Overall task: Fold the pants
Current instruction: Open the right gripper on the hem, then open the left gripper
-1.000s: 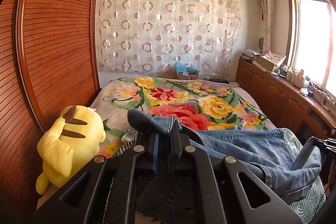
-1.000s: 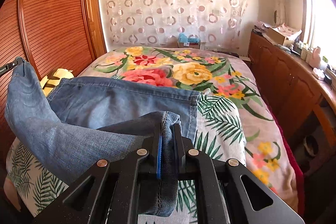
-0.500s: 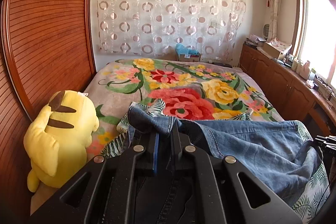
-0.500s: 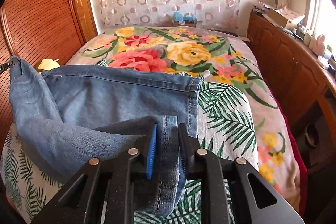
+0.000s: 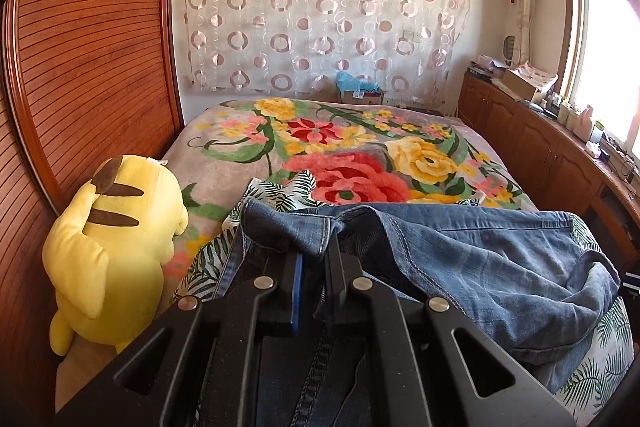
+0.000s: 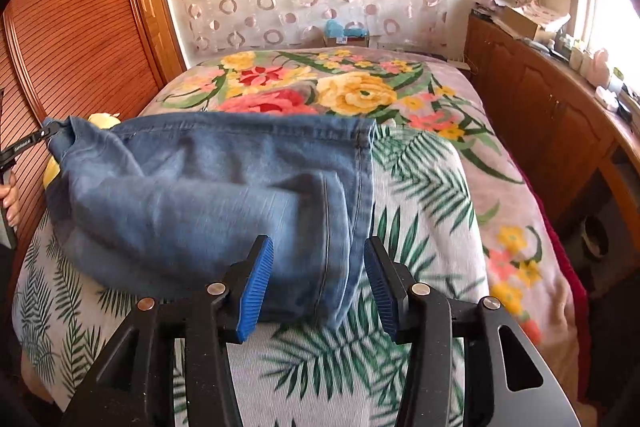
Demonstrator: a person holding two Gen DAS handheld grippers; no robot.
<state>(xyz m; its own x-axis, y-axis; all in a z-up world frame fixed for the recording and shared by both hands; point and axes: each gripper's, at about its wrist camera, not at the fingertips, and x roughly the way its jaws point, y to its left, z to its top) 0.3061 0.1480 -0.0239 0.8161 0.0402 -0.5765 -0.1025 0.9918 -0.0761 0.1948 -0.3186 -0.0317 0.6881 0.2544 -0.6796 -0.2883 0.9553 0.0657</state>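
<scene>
Blue jeans (image 6: 208, 187) lie folded over on a leaf-print cloth (image 6: 420, 195) on the bed. My right gripper (image 6: 318, 275) is opening over the folded hem at the near right. The denim lies loose between its blue pads (image 6: 256, 283), which do not press it. My left gripper (image 5: 316, 259) is shut on the jeans' (image 5: 500, 259) other end, holding a bunched edge just above the bed. From the right wrist view the left gripper (image 6: 44, 135) shows at the far left, pinching that corner, with a hand (image 6: 10, 199) behind it.
A yellow plush toy (image 5: 112, 251) sits at the bed's left edge against a slatted wooden wardrobe (image 5: 92, 67). A floral blanket (image 5: 360, 155) covers the far bed. Wooden cabinets (image 5: 540, 155) with clutter line the right wall under the window.
The right jaws went from shut on the hem to wide apart, and the denim dropped onto the cloth. The left gripper sank toward the bed, still clamped on the jeans.
</scene>
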